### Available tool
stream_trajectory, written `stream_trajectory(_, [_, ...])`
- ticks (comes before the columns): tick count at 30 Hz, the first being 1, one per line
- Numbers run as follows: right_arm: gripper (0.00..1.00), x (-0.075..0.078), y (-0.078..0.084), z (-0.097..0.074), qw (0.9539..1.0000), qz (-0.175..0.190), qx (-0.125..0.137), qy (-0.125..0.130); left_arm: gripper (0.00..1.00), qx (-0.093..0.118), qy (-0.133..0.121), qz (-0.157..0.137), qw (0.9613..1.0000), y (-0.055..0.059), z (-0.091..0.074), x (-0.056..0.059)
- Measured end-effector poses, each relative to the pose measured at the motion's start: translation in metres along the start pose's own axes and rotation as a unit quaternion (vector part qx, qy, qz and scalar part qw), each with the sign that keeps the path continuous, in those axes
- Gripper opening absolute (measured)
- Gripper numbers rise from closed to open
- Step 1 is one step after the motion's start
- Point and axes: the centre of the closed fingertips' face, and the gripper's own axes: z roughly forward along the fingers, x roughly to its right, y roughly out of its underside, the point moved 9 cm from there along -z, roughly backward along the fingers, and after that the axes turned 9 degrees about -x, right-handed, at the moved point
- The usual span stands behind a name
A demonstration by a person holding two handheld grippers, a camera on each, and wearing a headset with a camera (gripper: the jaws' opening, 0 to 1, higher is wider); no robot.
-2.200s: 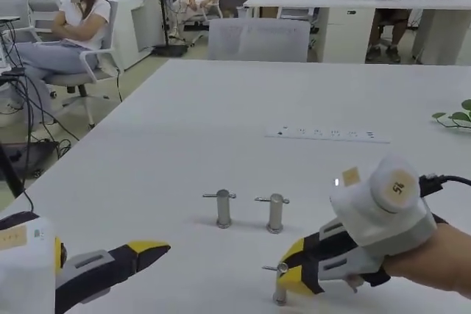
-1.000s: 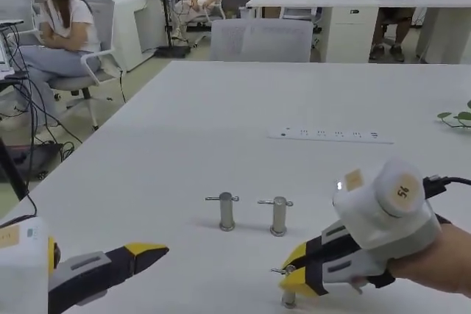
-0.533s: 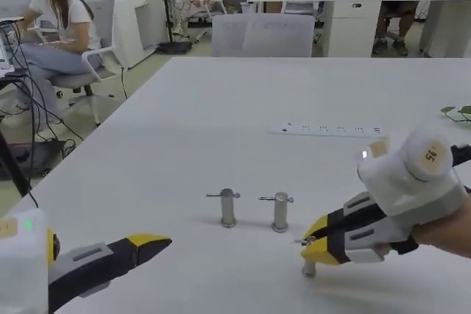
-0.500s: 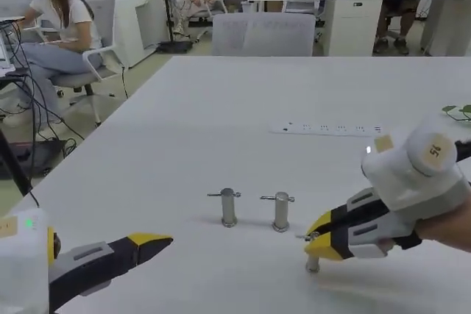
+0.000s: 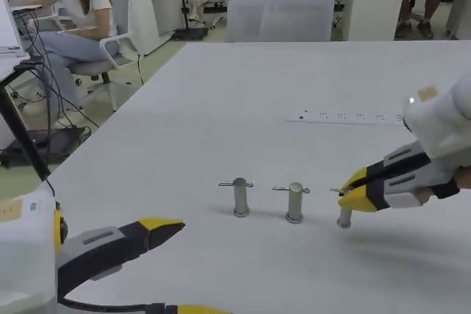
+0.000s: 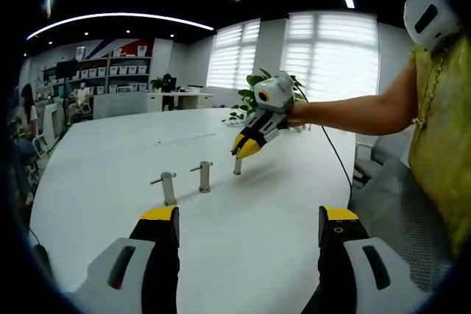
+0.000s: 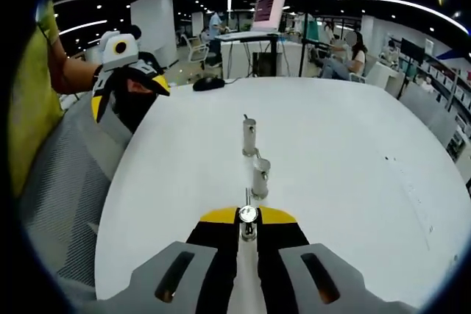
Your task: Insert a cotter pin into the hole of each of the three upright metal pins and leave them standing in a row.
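Two upright metal pins point(image 5: 241, 196) point(image 5: 295, 202) stand side by side on the white table point(image 5: 221, 108), each with a cotter pin through its head. To their right, in line with them, is a third pin point(image 5: 344, 215) with a cotter pin, its foot at the table surface. My right gripper point(image 5: 352, 195) is shut on its top; in the right gripper view the pin head point(image 7: 248, 215) sits between the yellow jaw tips. My left gripper point(image 5: 158, 229) hovers open at the near left, well apart from the pins point(image 6: 168, 187) point(image 6: 204, 176) point(image 6: 237, 165).
A white power strip point(image 5: 346, 117) lies further back on the table. A grey chair point(image 5: 280, 18) stands at the far edge, and a person point(image 5: 81, 5) sits at a desk to the left. A plant point(image 6: 257, 86) stands by the table's right side.
My right gripper has carried the third pin from the near side away and to the right, into line with the other two. The head camera has tilted down. My left gripper has barely moved.
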Motion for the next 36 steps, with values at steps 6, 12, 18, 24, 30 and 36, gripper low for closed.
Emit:
stream_trajectory(6, [0.08,0.014,0.004,0.006,1.0000,0.004,0.000,-0.004,0.77,-0.001,-0.005,-0.001,1.0000,-0.003,0.000,0.000])
stream_trajectory(12, [0.08,0.022,0.007,0.013,0.9999,0.004,-0.006,-0.014,0.77,-0.003,-0.007,-0.002,1.0000,-0.004,0.003,-0.002])
stream_trajectory(18, [0.08,0.027,0.010,0.018,0.9996,0.002,-0.012,-0.024,0.77,-0.005,-0.008,-0.004,0.9999,-0.006,0.006,-0.004])
stream_trajectory(24, [0.08,0.028,0.011,0.019,0.9995,0.000,-0.013,-0.028,0.77,-0.008,-0.008,-0.005,0.9999,-0.007,0.006,-0.005])
stream_trajectory(30, [0.08,0.030,0.013,0.021,0.9994,-0.001,-0.012,-0.033,0.77,-0.013,-0.008,-0.005,0.9999,-0.008,0.006,-0.005])
stream_trajectory(36, [0.08,0.030,0.016,0.024,0.9991,-0.003,-0.006,-0.042,0.76,-0.015,-0.010,-0.006,0.9998,-0.007,0.005,-0.005])
